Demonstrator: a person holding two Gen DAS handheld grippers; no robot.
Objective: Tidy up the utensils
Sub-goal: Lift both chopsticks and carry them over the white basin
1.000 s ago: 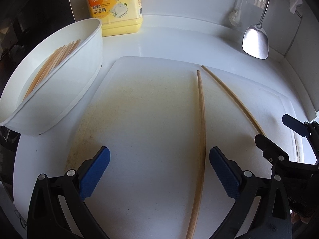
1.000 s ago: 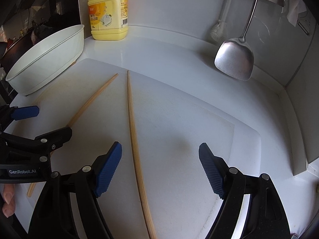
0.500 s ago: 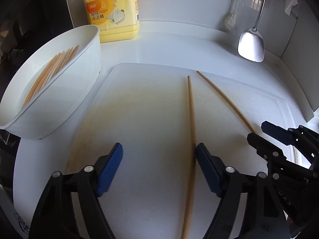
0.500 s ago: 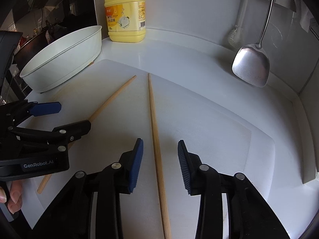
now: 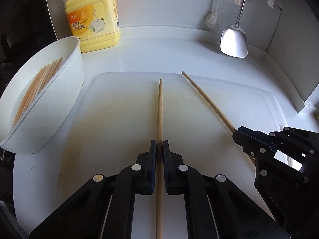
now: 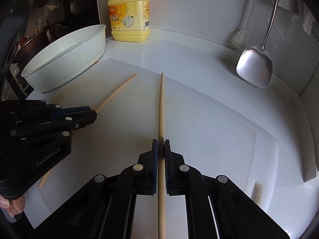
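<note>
Left tongs [image 5: 159, 145]: closed down on a chopstick [image 5: 159, 107], pads pinching it on both sides partway along its length. The stick's long axis runs straight ahead from the tongs, in line with the fingers, far tip toward the back of the board [image 5: 111, 123]. Rear end passes back between the arms and out of view.

Right tongs [image 6: 161, 144]: likewise closed on a second chopstick [image 6: 161, 103], same arrangement, stick along the finger axis, tip pointing to the back wall. In the left view the right tongs [image 5: 242, 133] show at the side with their stick [image 5: 205, 97] running diagonally away.

Cannot tell in either view whether the sticks are lifted off the board or lie on it.

Both sticks sit over the white board on the desk [image 5: 159, 55]. The two tips are near each other but apart; the sticks diverge toward the tongs.

Bowl [image 5: 65, 91]: white, oval, to the left of the board and just beside its left edge, a bundle of chopsticks [image 5: 37, 87] already inside, lying along the bowl's long axis.

Judgement: bowl is the destination. It lies left and ahead of both tongs; left tongs nearer. Each held stick will need turning toward the bowl's long axis so it drops in parallel with the bundle rather than across the rim.

Behind: yellow bottle [image 5: 93, 20], spatula [image 5: 234, 41] hanging at the back right.
</note>
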